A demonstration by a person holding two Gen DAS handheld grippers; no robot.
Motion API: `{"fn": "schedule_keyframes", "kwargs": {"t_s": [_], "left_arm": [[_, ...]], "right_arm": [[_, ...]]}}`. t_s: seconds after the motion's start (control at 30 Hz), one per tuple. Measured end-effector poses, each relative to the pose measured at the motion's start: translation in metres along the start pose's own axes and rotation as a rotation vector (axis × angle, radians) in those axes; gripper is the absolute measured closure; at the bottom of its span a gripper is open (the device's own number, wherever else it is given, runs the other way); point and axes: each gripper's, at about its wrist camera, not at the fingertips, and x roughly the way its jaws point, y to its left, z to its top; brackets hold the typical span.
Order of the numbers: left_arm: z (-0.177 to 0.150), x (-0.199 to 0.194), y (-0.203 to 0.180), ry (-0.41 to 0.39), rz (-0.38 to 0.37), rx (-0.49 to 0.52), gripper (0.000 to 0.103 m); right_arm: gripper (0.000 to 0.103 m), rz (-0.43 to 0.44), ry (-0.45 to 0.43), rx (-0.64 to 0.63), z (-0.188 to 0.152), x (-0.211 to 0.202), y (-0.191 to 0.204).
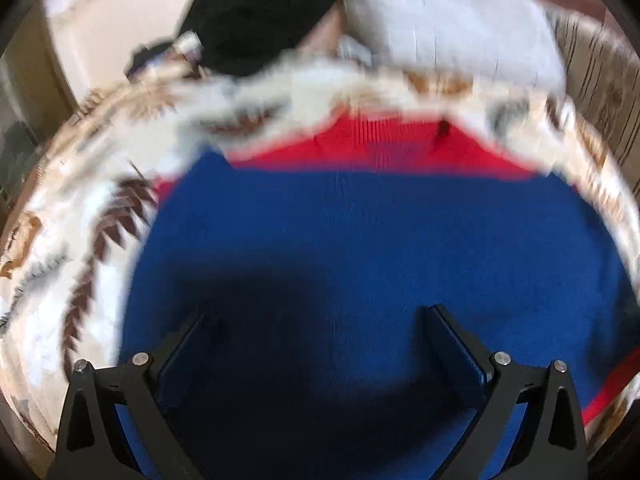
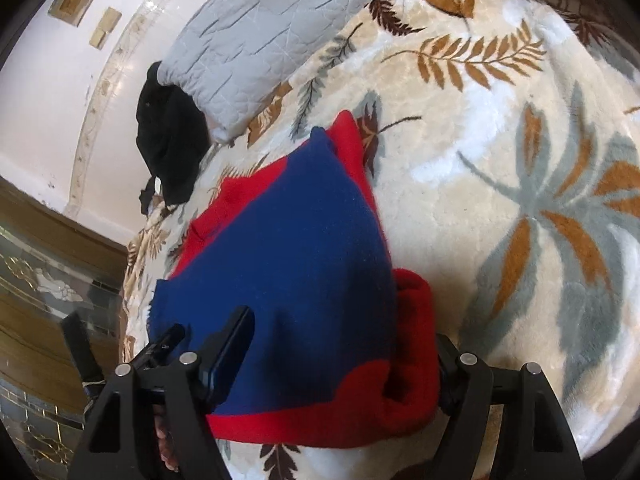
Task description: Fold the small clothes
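Observation:
A blue and red knitted sweater point(image 2: 288, 248) lies on a leaf-patterned plush blanket point(image 2: 500, 140). Its blue part is on top, and a red rolled sleeve point(image 2: 412, 340) sits at its right edge. My right gripper point(image 2: 342, 328) is open and straddles the near end of the sweater. The left finger point(image 2: 236, 336) rests beside the blue cloth, and the right finger is mostly hidden behind the red roll. In the blurred left wrist view, my left gripper point(image 1: 318, 312) hangs wide open just over the blue cloth of the sweater point(image 1: 360, 232), with nothing pinched.
At the head of the bed lie a grey quilted pillow point(image 2: 248, 40) and a black garment point(image 2: 168, 140). A white wall and a wood and patterned-glass panel point(image 2: 40, 300) stand to the left. Part of a hand point(image 2: 164, 440) shows under the right gripper.

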Motion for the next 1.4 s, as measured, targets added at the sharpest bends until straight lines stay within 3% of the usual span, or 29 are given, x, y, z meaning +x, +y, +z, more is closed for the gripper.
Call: {"fn": "schedule_keyframes", "kwargs": {"t_s": [0.07,0.1,0.2,0.33,0.4,0.43,0.47,0.53,0.6,0.67,0.73,0.83,0.87,1.0,1.2,1.3,1.4], "left_arm": [[-0.001,-0.002,-0.002,-0.032,0.017,0.018,0.0],[0.0,-0.001,-0.002,-0.028,0.016,0.014,0.0],[0.007,-0.007,0.003,0.016,-0.009,0.004,0.0],[0.003,-0.043,0.022,-0.106,-0.069,-0.049,0.0],[-0.002,-0.031,0.031,-0.035,-0.081,-0.046,0.0],[-0.004,-0.024,0.04,0.018,-0.092,-0.063,0.01],[-0.008,-0.03,0.059,0.001,-0.132,-0.124,0.017],[-0.008,-0.049,0.089,-0.059,-0.189,-0.224,0.02],[-0.013,-0.07,0.129,-0.128,-0.197,-0.337,0.02],[-0.022,-0.081,0.168,-0.154,-0.209,-0.424,0.02],[-0.03,-0.079,0.196,-0.14,-0.243,-0.491,0.02],[-0.038,-0.069,0.223,-0.103,-0.291,-0.558,0.02],[-0.037,-0.065,0.227,-0.088,-0.321,-0.572,0.02],[-0.026,-0.057,0.217,-0.06,-0.403,-0.528,0.02],[0.014,-0.036,0.165,0.026,-0.559,-0.416,0.016],[0.033,-0.013,0.144,0.108,-0.59,-0.416,0.016],[0.046,0.005,0.131,0.132,-0.596,-0.42,0.019]], "right_arm": [[0.053,-0.032,0.015,-0.017,0.001,0.005,0.003],[0.072,-0.046,0.024,-0.026,0.002,0.008,0.004],[0.084,-0.073,0.032,-0.074,0.005,0.009,0.014],[0.086,-0.087,0.019,-0.096,0.009,0.003,0.026],[0.088,-0.088,-0.016,-0.143,0.012,-0.007,0.048],[0.089,-0.088,-0.042,-0.184,0.014,-0.012,0.066],[0.09,-0.086,-0.069,-0.233,0.015,-0.017,0.086],[0.091,-0.072,-0.122,-0.363,0.012,-0.024,0.141],[0.091,-0.029,-0.134,-0.491,-0.003,-0.018,0.196],[0.091,0.004,-0.103,-0.648,-0.036,0.003,0.247],[0.091,0.011,-0.027,-0.76,-0.073,0.039,0.274],[0.091,-0.04,0.173,-0.79,-0.112,0.119,0.27],[0.091,-0.04,0.199,-0.772,-0.119,0.135,0.263],[0.091,0.006,0.137,-0.76,-0.108,0.115,0.269],[0.091,0.064,0.081,-0.698,-0.096,0.092,0.265],[0.091,0.086,0.069,-0.695,-0.095,0.083,0.266],[0.091,0.102,0.063,-0.7,-0.097,0.075,0.264]]}}
